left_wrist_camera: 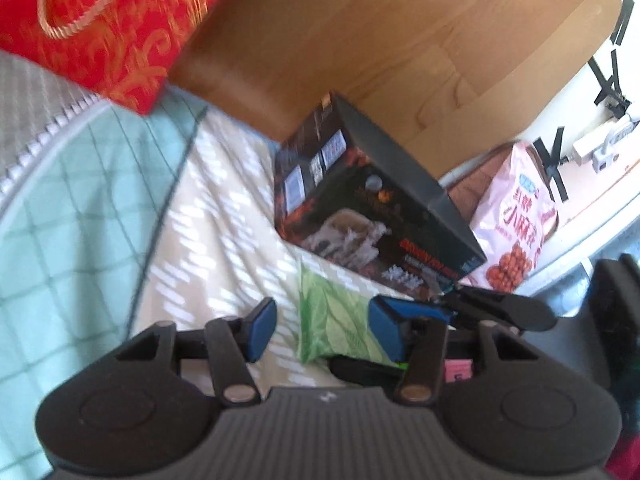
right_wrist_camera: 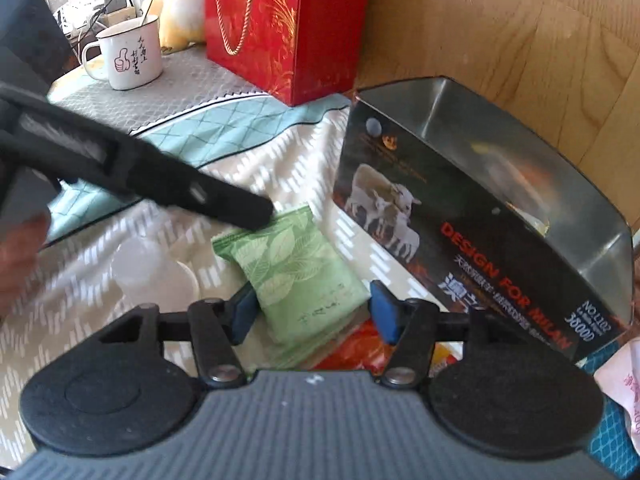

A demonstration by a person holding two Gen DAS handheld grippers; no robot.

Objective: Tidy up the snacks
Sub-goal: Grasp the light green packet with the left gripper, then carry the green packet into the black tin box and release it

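Box (right_wrist_camera: 500, 216) interior blurred, contents unclear

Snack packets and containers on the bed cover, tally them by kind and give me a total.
Snack packets: 3 (green leaf packet, pink bag, orange-red packet)
Open boxes: 1 (dark box)
Gift bags: 1 (red gift bag)
Mugs: 1 (white mug)
Total: 6

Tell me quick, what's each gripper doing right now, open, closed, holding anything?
Left gripper: open, nothing gripped; the green snack packet lies below its jaws.
Right gripper: open, its jaws either side of the green snack packet, pads not pressing on it.
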